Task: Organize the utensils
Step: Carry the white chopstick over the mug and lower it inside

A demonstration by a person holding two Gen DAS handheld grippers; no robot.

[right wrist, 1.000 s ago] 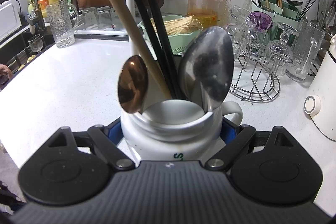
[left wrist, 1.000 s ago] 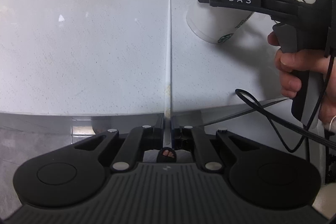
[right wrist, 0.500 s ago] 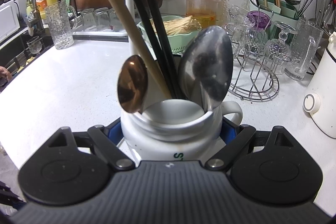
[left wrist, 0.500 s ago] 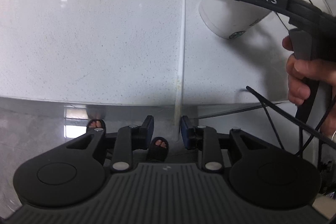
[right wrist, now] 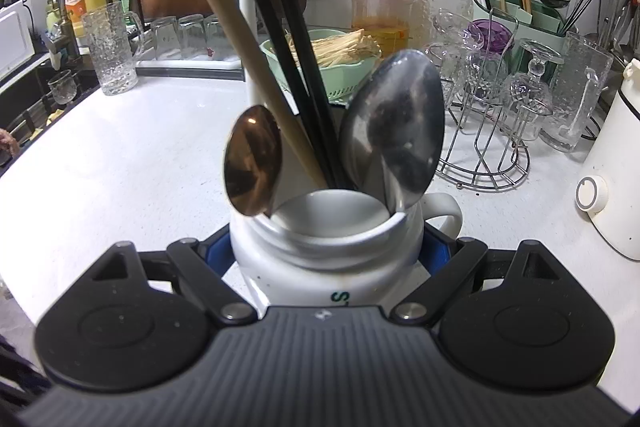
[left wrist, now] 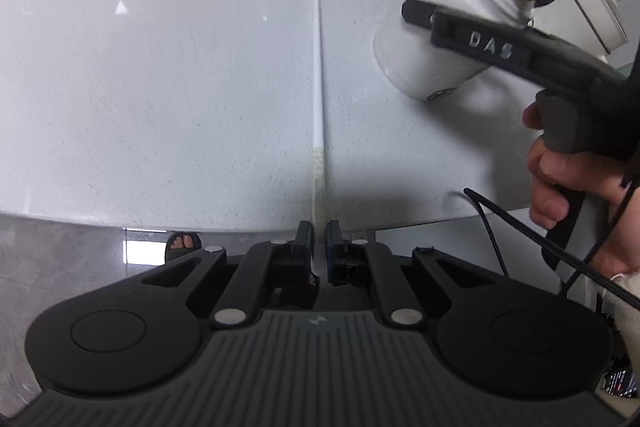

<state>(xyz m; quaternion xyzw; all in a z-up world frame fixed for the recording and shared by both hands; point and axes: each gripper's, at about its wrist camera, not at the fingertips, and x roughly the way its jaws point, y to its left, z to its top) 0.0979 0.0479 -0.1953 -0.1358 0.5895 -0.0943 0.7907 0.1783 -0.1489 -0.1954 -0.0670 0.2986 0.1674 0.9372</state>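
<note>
Slim white chopstick [left wrist: 318, 75] lies straight across speckled, glossy countertop [left wrist: 160, 87].

Raised letters "DAS" read on the right gripper [left wrist: 490, 45]; a green "S" shows on the white mug [right wrist: 340, 297].

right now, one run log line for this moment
left hand-held gripper: just closed on white chopstick | right hand-held gripper: holding white mug

Left gripper [left wrist: 319, 247]: fingers parted off the white chopstick [left wrist: 318, 87] half a second back, have just been closing; now pinching its near end again.
</note>
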